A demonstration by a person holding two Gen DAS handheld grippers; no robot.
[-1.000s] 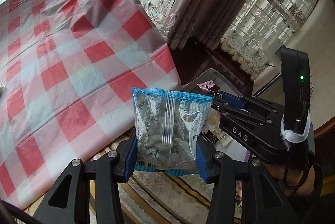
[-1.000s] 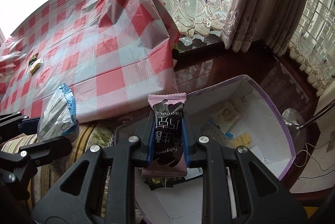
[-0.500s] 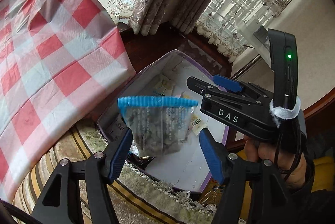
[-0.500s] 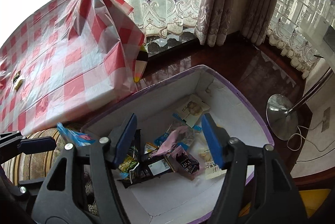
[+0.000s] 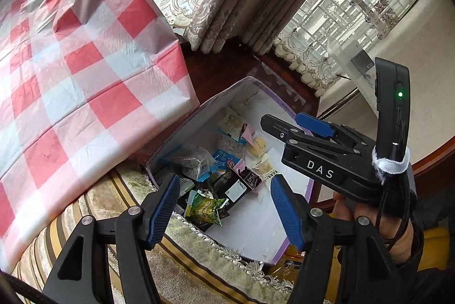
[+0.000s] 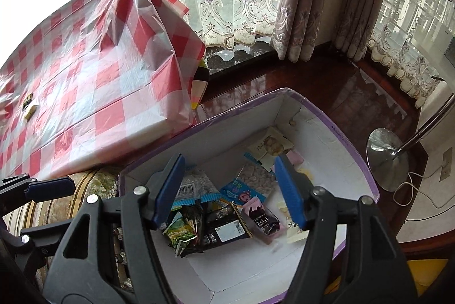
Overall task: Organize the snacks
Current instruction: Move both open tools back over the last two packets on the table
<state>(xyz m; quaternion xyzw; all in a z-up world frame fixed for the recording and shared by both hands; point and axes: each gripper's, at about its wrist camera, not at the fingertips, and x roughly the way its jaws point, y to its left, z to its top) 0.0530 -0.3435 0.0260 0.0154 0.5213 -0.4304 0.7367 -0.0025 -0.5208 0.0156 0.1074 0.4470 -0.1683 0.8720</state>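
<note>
Both grippers hung over the box (image 6: 355, 159), a white carton with a purple rim standing on the dark wood floor beside the table. The left gripper (image 5: 224, 207) had just been opening, and its blue pads stood wide apart with nothing between them. The right gripper (image 6: 230, 190) had likewise just spread its jaws, and they too were empty above the carton.

The snacks lay inside the box in a loose heap toward its near-left corner. A clear bag with blue edges (image 5: 190, 160) rested against the left wall. A pink chocolate bar (image 6: 261, 218) lay flat near the middle, touching a black packet (image 6: 224, 227) on its left. A green packet (image 6: 180, 233) sat at the near end of the heap, and a small blue packet (image 6: 237, 191) lay just behind the bar. Toward the far corner a pale packet (image 6: 270, 146) lay by itself.

One small snack (image 6: 28, 105) sat on the red and white checked cloth (image 6: 85, 82) covering the table, well apart from the box. In the left view a hand (image 5: 361, 216) gripped the right gripper's handle, where a green light (image 5: 400, 94) glowed. A lamp base (image 6: 384, 156) stood on the floor to the box's right.
</note>
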